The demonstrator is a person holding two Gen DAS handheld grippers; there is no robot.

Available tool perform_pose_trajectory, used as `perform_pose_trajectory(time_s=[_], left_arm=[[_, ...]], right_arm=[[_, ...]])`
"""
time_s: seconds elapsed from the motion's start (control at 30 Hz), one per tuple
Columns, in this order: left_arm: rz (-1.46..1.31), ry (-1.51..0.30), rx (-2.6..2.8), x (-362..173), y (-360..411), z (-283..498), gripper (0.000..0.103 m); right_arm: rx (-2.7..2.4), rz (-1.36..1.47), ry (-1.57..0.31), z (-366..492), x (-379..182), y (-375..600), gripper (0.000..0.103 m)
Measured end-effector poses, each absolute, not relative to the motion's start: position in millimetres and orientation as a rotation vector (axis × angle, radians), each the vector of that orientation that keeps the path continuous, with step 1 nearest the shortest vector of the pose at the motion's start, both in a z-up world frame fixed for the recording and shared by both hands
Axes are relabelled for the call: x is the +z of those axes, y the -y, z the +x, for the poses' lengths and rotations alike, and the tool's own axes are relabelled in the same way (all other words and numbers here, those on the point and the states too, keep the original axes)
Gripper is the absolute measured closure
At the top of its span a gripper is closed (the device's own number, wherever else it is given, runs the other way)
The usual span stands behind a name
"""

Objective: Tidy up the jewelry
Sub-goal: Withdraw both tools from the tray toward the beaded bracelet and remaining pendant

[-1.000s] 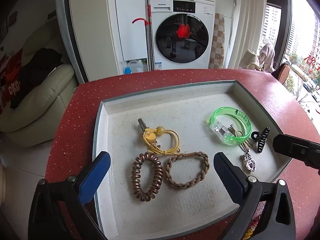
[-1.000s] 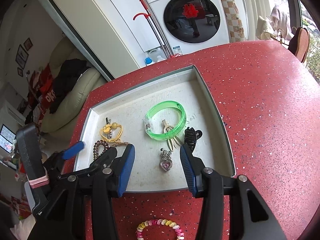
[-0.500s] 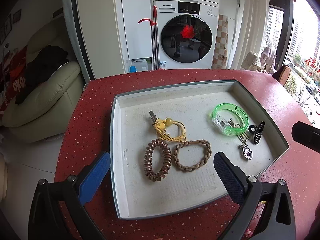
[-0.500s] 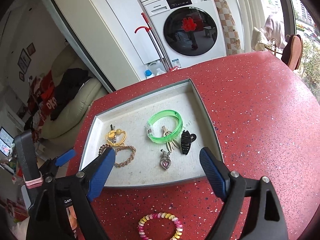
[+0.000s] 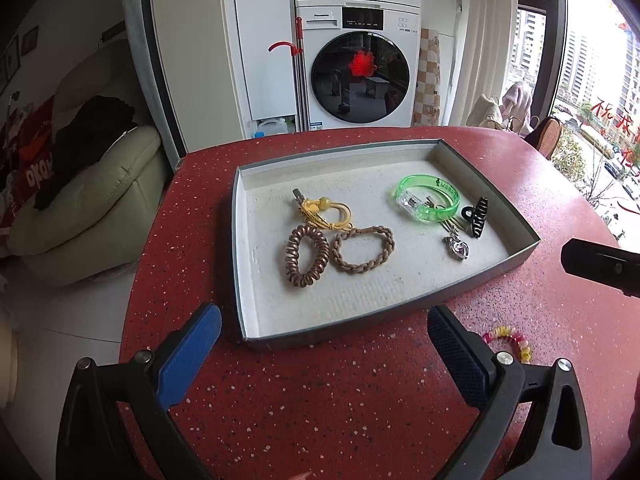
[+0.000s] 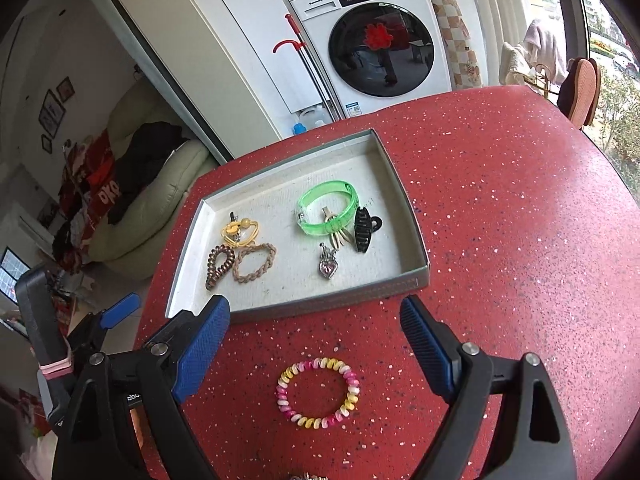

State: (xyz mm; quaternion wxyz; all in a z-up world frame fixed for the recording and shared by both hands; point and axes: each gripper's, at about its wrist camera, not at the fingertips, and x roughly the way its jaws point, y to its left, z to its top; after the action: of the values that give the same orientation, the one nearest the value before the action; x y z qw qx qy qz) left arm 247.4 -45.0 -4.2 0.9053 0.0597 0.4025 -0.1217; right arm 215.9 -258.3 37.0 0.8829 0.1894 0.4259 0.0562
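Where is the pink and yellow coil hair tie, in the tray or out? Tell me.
Out. The pink and yellow coil hair tie lies on the red table, in front of the tray, apart from its near wall.

Background: white washing machine (image 5: pixel 360 76) with dark round door, red-hooked mop handle (image 5: pixel 298 76) just left of it. Cream sofa (image 5: pixel 92 196) at left, dark clothes (image 5: pixel 96 128) piled on top.

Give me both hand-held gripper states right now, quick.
Left hand-held gripper: open, holding nothing.
Right hand-held gripper: open, holding nothing; pink-and-yellow coil bracelet lies on the table beneath it.
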Motion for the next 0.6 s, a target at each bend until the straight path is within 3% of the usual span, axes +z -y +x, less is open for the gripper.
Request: perform_pose_trajectory(time_s=[0.6], left_arm=[[0.186, -0.9, -0.559, -32, 89, 138, 0.0]], right_arm=[[0.062, 0.294, -1.065, 190, -13, 266, 0.014]])
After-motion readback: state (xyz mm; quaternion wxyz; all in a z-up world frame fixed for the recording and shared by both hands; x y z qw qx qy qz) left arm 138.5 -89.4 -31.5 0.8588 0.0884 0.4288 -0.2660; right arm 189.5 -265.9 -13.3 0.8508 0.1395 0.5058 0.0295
